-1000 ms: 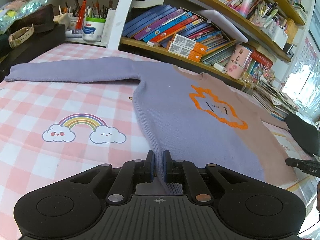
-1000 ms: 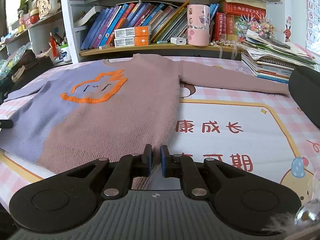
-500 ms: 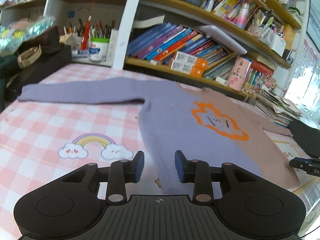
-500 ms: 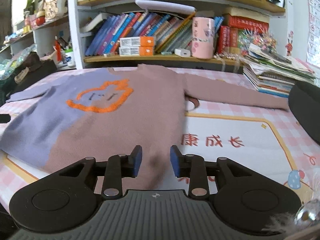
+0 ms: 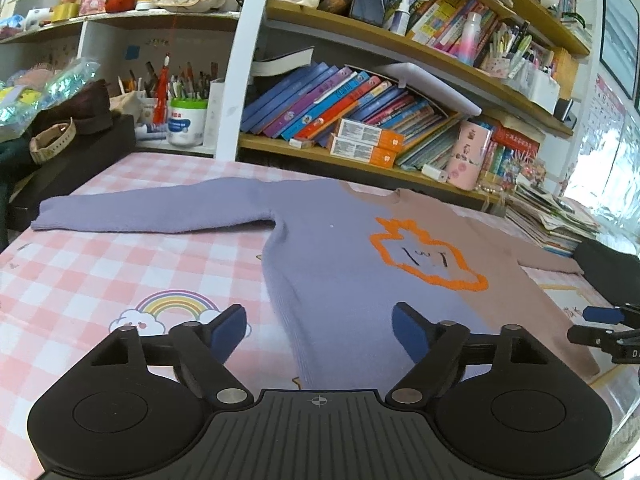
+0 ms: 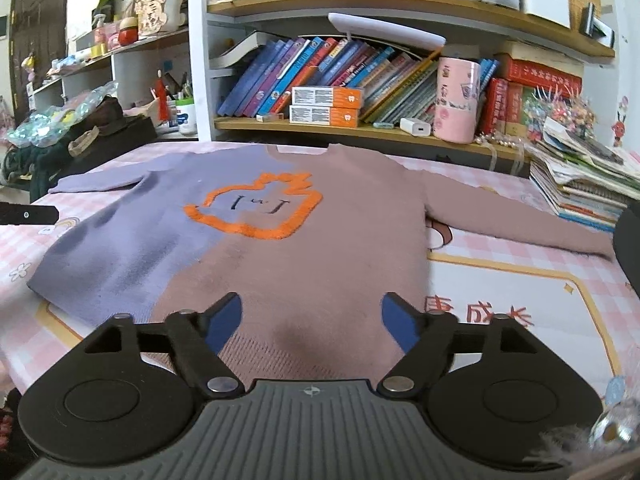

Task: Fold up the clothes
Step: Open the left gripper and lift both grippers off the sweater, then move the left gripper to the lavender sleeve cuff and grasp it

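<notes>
Grippers, nearest the cameras. Left gripper (image 5: 319, 330): fingers spread wide, blue pads (image 5: 228, 334) apart, nothing between them; it hangs above the sweater's lower left side, over its lilac half, w/ no visible contact. Right gripper (image 6: 311, 322): likewise wide, empty, above the hem on the mauve half; contact w/ cloth cannot be told.

Sweater (image 5: 360, 264) (image 6: 288, 240): lies flat, front up, on the pink-check tablecloth (image 5: 100, 276); body split lilac (its left in the left-wrist view) / mauve, orange-outlined motif (image 6: 256, 212) at chest. Hem runs just beyond both grippers, near the table's front edge. Lilac sleeve (image 5: 152, 210) stretched out sideways to the left, cuff near a black box (image 5: 68, 164) at the table's far left. Mauve sleeve (image 6: 516, 224) stretched to the right, cuff ending just beside a dark object (image 6: 628, 236) at frame edge.

Open cloth: rainbow print (image 5: 176, 310) patch left of the body; printed poster panel (image 6: 500, 292) right of the body, below the mauve sleeve.

Far edge: neckline near the bookshelf (image 6: 360, 128), w/ slanted books (image 5: 332, 104), pink cup (image 6: 456, 100). Stack of booklets (image 6: 584, 184) at far right, near the mauve sleeve.
</notes>
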### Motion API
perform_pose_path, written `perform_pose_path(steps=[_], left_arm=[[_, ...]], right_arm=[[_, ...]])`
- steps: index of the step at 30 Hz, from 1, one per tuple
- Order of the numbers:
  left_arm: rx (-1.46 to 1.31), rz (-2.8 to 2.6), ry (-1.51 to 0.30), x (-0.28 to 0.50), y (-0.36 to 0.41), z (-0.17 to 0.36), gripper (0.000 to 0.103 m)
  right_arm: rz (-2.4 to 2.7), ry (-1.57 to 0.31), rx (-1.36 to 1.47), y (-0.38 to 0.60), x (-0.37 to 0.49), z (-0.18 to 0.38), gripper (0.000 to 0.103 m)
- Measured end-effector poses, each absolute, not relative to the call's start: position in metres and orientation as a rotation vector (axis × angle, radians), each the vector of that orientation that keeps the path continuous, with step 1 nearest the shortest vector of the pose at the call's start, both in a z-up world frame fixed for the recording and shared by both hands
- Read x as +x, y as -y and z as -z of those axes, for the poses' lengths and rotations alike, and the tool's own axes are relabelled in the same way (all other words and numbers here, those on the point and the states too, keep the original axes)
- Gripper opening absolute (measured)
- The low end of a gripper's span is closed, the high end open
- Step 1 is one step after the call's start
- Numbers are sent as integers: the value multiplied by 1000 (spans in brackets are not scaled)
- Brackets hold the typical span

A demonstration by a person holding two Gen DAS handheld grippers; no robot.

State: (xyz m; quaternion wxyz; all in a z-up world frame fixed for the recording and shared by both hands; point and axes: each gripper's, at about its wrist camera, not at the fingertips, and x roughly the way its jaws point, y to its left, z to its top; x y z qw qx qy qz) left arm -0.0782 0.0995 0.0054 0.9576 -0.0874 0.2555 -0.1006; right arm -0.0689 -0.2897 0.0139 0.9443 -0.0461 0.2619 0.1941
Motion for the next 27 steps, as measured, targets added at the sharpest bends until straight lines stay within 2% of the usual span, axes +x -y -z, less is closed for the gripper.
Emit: perform_pose_path(steps=[1, 3, 8, 17, 27], left_arm=[[-179, 200, -516, -78, -100, -6, 93], [-179, 186, -511, -76, -100, -6, 97], [-187, 145, -510, -70, -102, -6, 99], [-152, 12, -553, -50, -116, -9, 100], [-160, -186, -504, -21, -164, -19, 100]], right_arm=[[-400, -531, -100, 288, -67, -14, 85], [-413, -525, -117, 285, -62, -16, 88], [-468, -505, -194, 269, -42, -21, 97], [-649, -505, -290, 233, 9, -20, 100], [-849, -452, -352, 191, 51, -24, 100]])
